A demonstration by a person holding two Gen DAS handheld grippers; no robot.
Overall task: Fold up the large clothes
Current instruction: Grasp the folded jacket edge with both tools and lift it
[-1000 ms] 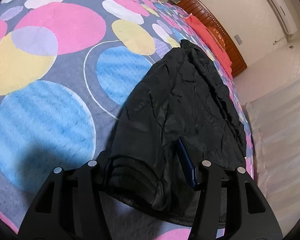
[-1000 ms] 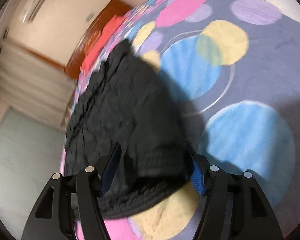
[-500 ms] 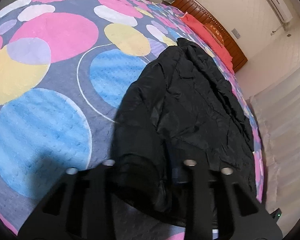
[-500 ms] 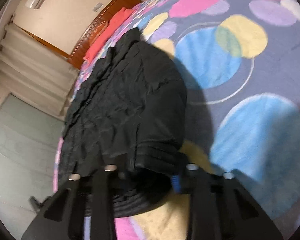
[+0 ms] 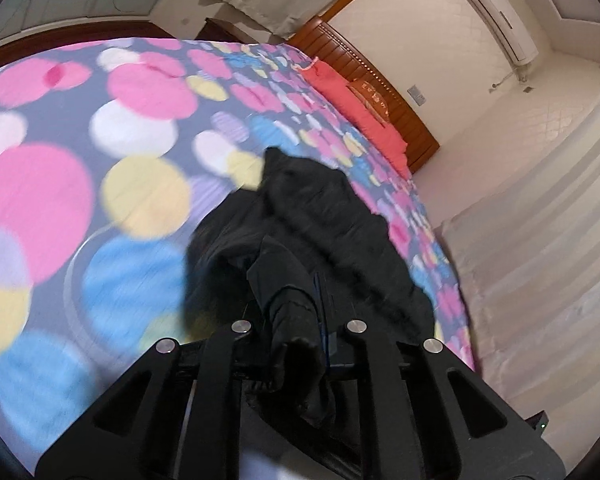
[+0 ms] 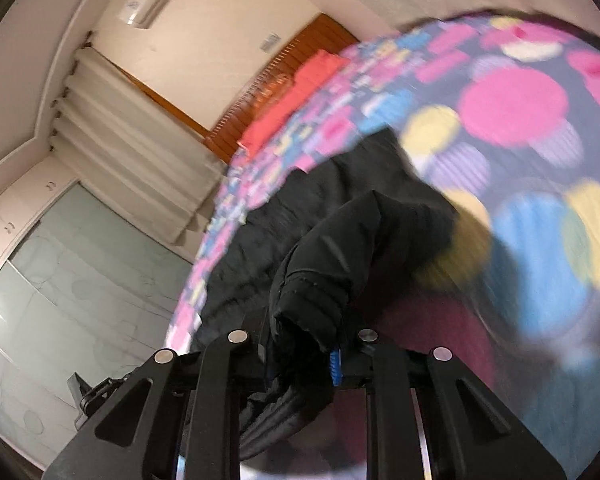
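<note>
A black padded jacket (image 5: 332, 232) lies on a bed with a blanket of coloured circles (image 5: 132, 128). My left gripper (image 5: 296, 332) is shut on the jacket's near hem and holds it lifted off the bed. In the right wrist view the jacket (image 6: 348, 240) rises from the blanket (image 6: 512, 104) in the same way. My right gripper (image 6: 304, 340) is shut on another part of the near hem, bunched between its jaws. The rest of the jacket stretches away toward the headboard. Both views are blurred.
A wooden headboard (image 5: 384, 92) with a red pillow (image 5: 352, 108) stands at the far end of the bed. Pale curtains (image 5: 540, 240) hang beside the bed. An air conditioner (image 5: 500, 16) is on the wall. Glass wardrobe doors (image 6: 60, 280) stand to the left.
Both grippers closed on the jacket's near hem and lifted it up off the blanket. The cameras now tilt up toward the walls and headboard.
</note>
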